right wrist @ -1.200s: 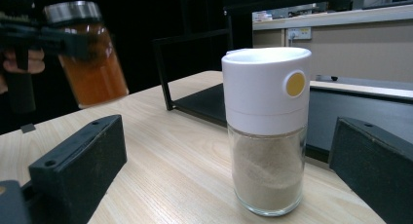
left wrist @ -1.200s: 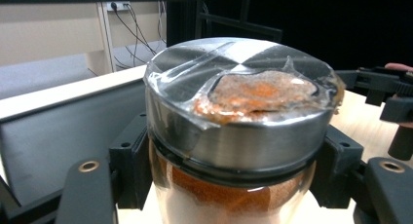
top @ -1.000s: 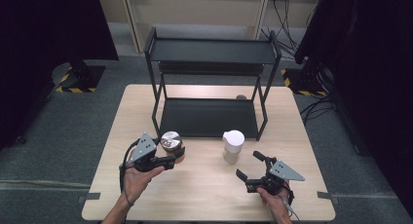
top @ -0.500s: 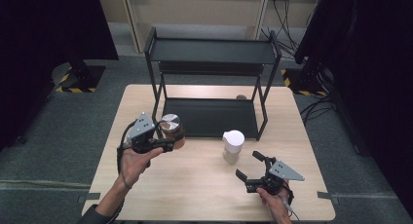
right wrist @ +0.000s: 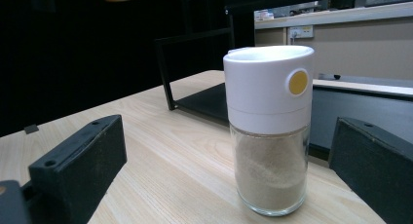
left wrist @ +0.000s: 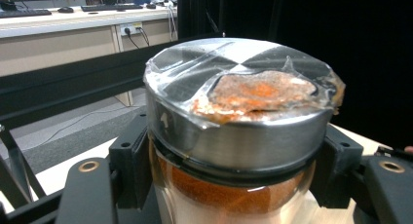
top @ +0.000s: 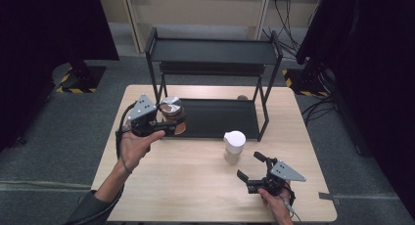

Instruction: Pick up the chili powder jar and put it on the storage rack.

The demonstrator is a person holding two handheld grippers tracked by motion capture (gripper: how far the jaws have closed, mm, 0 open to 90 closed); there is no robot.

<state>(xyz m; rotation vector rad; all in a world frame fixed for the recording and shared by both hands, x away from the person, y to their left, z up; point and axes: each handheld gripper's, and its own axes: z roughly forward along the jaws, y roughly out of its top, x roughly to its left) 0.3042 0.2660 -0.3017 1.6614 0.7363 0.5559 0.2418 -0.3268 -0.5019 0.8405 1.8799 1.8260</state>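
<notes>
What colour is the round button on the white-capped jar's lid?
Yellow, on the white-capped jar; clearest in the right gripper view.

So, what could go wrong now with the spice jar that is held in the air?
The left gripper holds the spice jar close to the black rack, so the jar may knock a rack post. The grip sits just under the metal lid on smooth glass, so it might slip. The white-capped shaker stands before the open right gripper, which could tip it.

shelf rack: black, two-tier | table: light wood
</notes>
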